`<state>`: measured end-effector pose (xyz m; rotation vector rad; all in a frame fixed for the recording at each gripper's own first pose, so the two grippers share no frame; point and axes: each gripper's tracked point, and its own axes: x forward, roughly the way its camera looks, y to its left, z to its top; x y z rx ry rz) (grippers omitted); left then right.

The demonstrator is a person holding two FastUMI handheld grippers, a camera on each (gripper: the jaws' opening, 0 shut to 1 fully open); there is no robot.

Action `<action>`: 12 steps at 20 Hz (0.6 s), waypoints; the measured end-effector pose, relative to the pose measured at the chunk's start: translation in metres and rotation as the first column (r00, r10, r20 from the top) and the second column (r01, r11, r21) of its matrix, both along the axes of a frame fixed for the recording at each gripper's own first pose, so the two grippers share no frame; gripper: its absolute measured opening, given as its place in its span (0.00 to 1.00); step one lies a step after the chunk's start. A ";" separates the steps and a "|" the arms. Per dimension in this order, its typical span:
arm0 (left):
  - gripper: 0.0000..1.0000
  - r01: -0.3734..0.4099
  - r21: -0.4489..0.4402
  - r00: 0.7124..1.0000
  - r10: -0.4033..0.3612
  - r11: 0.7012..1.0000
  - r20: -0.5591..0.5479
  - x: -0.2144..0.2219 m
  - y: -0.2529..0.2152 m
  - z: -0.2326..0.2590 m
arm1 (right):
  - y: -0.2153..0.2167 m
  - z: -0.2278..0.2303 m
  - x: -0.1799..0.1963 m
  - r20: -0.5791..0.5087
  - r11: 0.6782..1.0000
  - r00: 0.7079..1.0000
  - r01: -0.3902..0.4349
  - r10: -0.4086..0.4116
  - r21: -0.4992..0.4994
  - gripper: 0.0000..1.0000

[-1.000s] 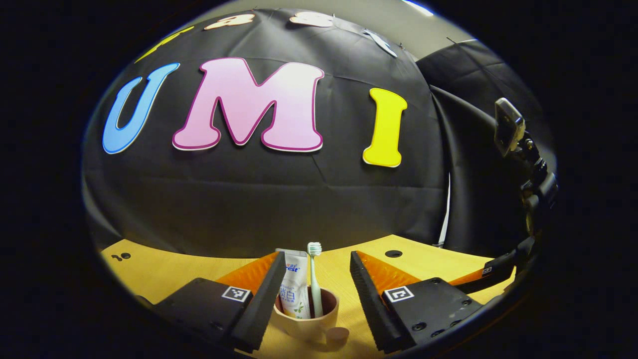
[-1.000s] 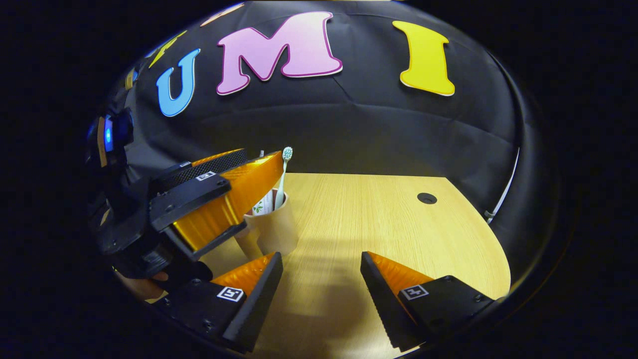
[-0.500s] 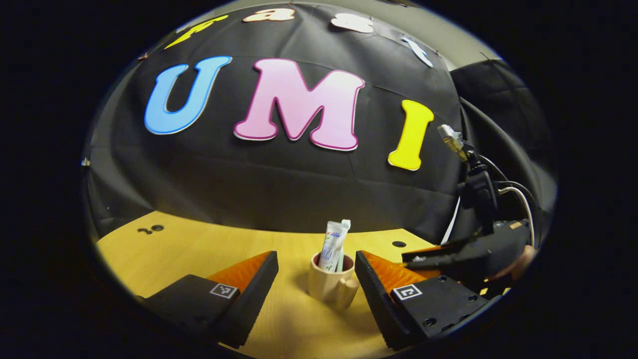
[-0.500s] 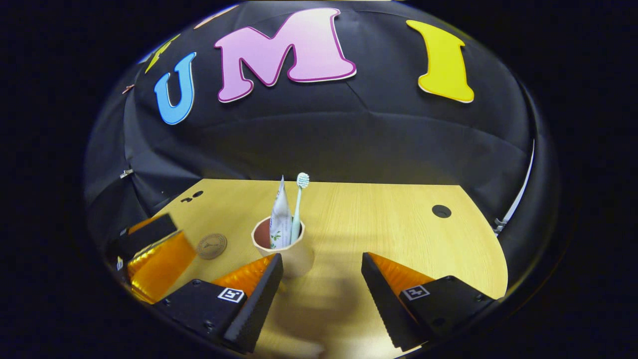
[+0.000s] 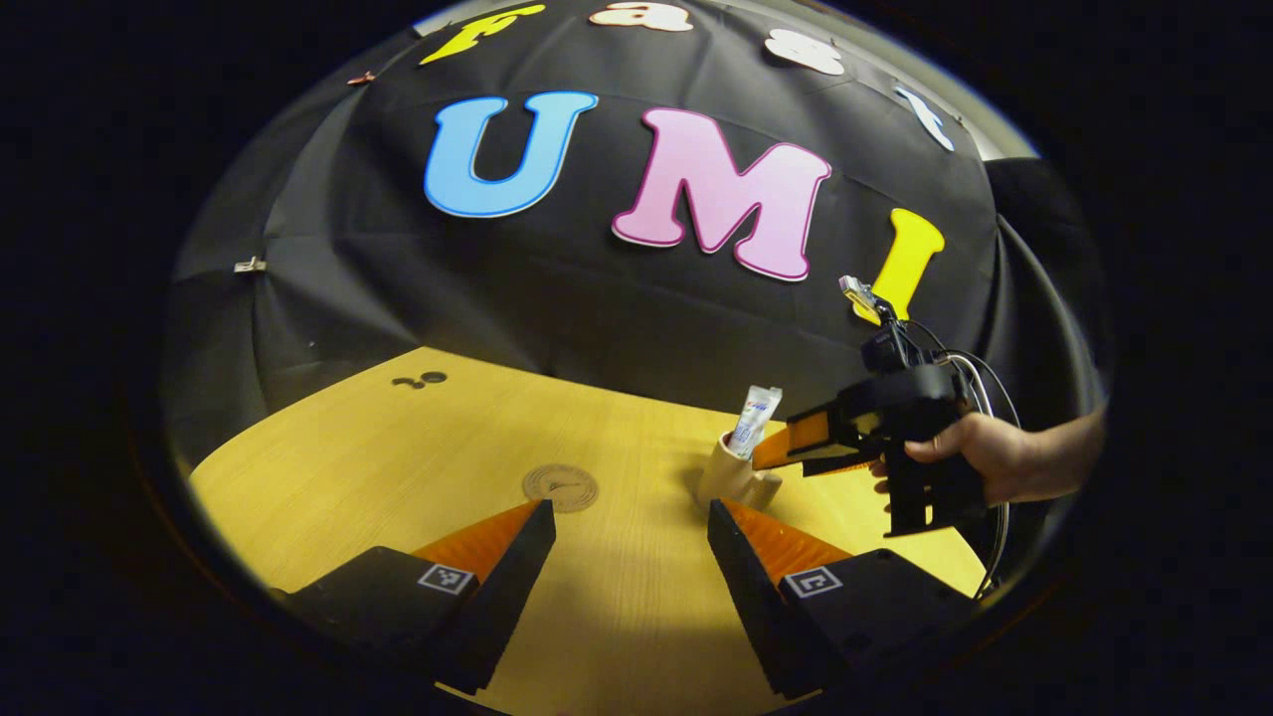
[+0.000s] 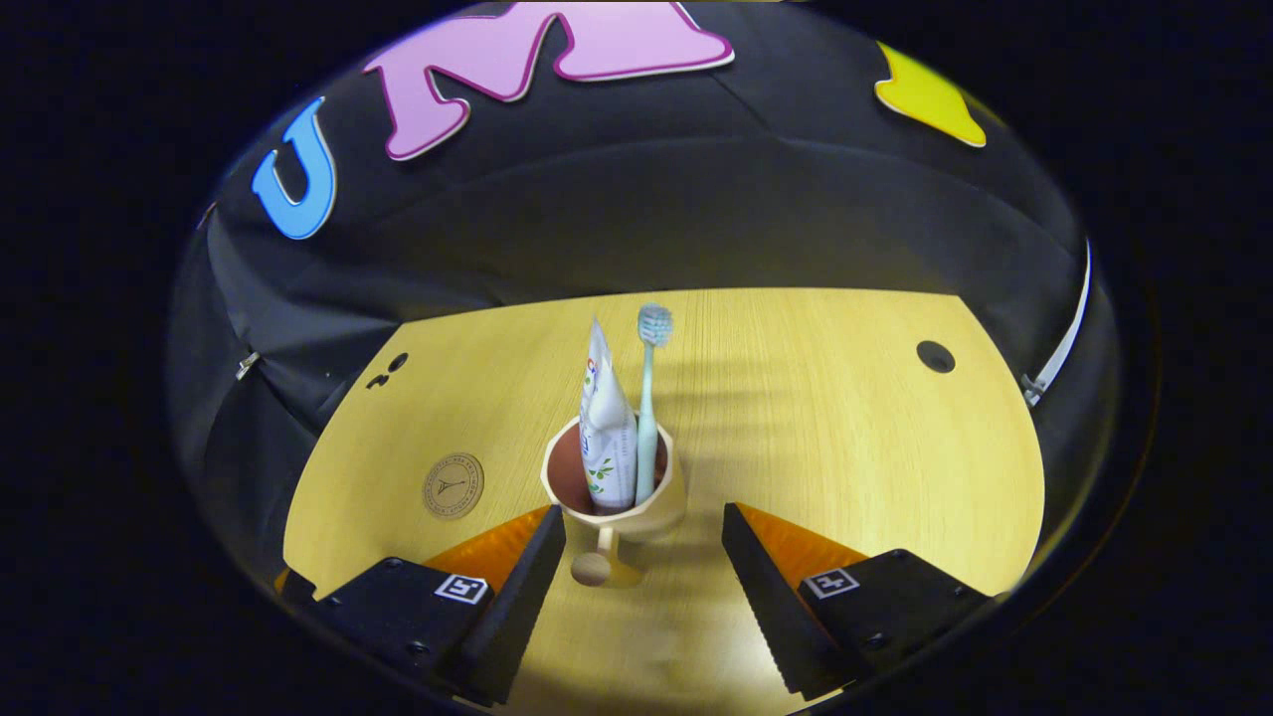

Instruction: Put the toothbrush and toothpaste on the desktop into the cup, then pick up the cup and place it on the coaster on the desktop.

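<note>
Right now right gripper point(image 6: 643, 542) sits low over the desktop point(image 6: 816, 428), fingers spread wide, gripping nothing. Cup point(image 6: 622, 507) stands upright between the two fingertips, near them; contact with either finger can't be told. Cup's knobbed handle point(image 6: 594, 565) points back toward the camera, into the gap between the fingers. Toothpaste point(image 6: 605, 428) and toothbrush point(image 6: 649, 398) both stand inside the cup, tube on the left, brush on the right with bristle head up, side by side. Coaster point(image 6: 453, 485) lies flat on the desktop, left of the cup, well apart from it, nearer the left edge. Round cable hole point(image 6: 935, 355) toward the far right corner of the desktop; small dark marks point(image 6: 386, 371) toward the far left corner.

Left gripper point(image 5: 632, 522) also wide open, empty, hovering over bare desktop near the front edge. In left gripper view the coaster point(image 5: 560, 487) lies just beyond its left fingertip. Cup point(image 5: 729, 477) stands just beyond its right fingertip, toothpaste tube point(image 5: 753, 423) sticking up from it. Right gripper point(image 5: 786, 452) comes in from the right side, held by a hand point(image 5: 980, 467), its fingers reaching the cup's far side; brush hidden behind it here. Cable point(image 5: 980, 368) loops off that gripper's body.
</note>
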<state>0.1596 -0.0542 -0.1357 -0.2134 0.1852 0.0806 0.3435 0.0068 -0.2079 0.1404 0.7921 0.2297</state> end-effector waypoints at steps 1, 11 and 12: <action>0.98 -0.014 0.001 1.000 0.014 1.000 -0.003 -0.006 0.006 -0.001 | 0.003 -0.004 0.000 -0.029 1.000 0.999 -0.018 0.017 -0.024 0.98; 0.98 -0.121 -0.050 0.990 0.117 0.991 -0.077 -0.046 0.060 -0.021 | 0.026 -0.031 0.004 -0.233 0.981 0.967 -0.139 0.105 -0.138 0.98; 1.00 -0.139 -0.049 0.987 0.134 0.989 -0.089 -0.052 0.068 -0.024 | 0.024 -0.034 0.005 -0.252 0.979 0.962 -0.142 0.102 -0.145 0.98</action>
